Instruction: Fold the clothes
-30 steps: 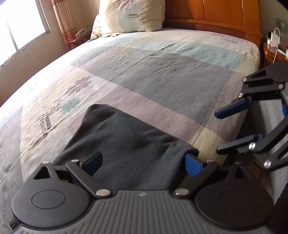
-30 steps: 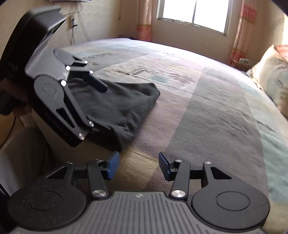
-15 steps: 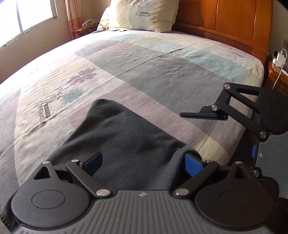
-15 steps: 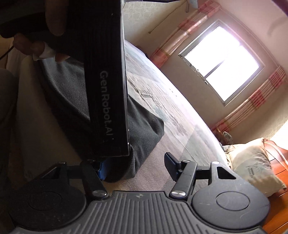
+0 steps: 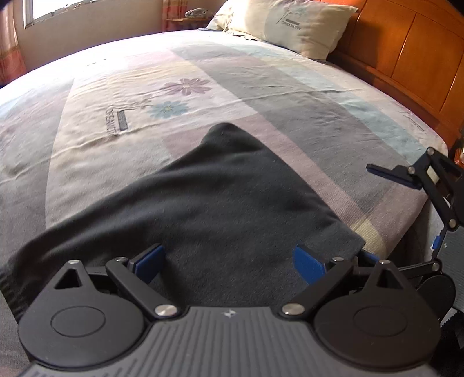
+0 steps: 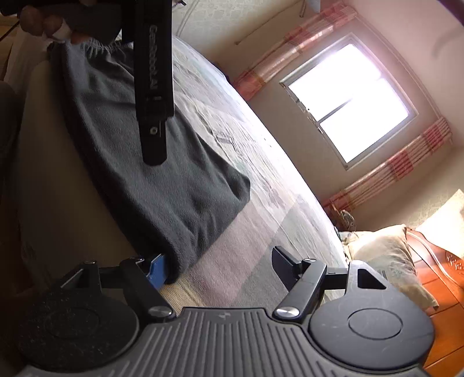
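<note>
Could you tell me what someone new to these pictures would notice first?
A dark grey garment lies folded at the near edge of the bed, filling the space ahead of the open left gripper. The right gripper, jaws opening, sits at the garment's corner; a pillow rests by the wooden headboard.

The wide bed with a pastel patchwork sheet carries a dark grey fleece garment at its near edge and a cream pillow by the headboard.

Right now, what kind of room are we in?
A bedroom, most likely: there's a big bed with a pillow against a wooden headboard, plus a curtained window.
</note>
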A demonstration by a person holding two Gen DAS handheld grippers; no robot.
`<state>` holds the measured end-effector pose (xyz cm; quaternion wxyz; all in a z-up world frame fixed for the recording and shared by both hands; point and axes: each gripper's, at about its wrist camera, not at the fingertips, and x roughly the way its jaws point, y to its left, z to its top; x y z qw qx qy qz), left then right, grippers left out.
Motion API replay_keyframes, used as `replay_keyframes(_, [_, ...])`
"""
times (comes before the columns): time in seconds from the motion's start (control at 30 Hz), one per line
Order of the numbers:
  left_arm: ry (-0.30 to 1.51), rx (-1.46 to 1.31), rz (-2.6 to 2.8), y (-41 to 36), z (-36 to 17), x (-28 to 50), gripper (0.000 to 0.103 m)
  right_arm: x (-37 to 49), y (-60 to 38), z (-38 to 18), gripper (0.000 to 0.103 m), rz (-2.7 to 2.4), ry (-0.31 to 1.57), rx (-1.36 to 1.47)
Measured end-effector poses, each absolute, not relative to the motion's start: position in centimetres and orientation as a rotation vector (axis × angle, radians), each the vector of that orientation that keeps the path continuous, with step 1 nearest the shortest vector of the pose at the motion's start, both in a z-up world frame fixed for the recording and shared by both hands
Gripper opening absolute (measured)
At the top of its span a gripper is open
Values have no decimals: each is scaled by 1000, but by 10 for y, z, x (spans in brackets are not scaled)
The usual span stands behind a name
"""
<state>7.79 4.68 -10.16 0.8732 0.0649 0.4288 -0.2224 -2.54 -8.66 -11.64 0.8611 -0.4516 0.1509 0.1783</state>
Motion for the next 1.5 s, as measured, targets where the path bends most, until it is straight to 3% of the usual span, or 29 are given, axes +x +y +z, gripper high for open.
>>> replay_keyframes(0.17, [887, 213, -419, 56, -104, 67, 95, -18, -89, -118, 77, 371, 344, -950])
replay_keyframes(0.3, [898, 194, -376, 79, -103, 58, 95, -5, -126, -93, 77, 458, 501, -698])
replay_keyframes(0.43, [887, 180, -340, 93, -96, 49, 95, -7, -132, -77, 77, 476, 602, -619])
replay_keyframes(1.13, [871, 68, -254, 126, -98, 19, 96, 2, -130, -34, 77, 632, 635, -377])
replay_keyframes(1.37, [865, 21, -270, 133, -104, 18, 97, 22, -125, -79, 77, 736, 840, -205])
replay_keyframes(1.5, [866, -18, -289, 136, -95, 21, 97, 21, -132, -72, 76, 735, 821, -192])
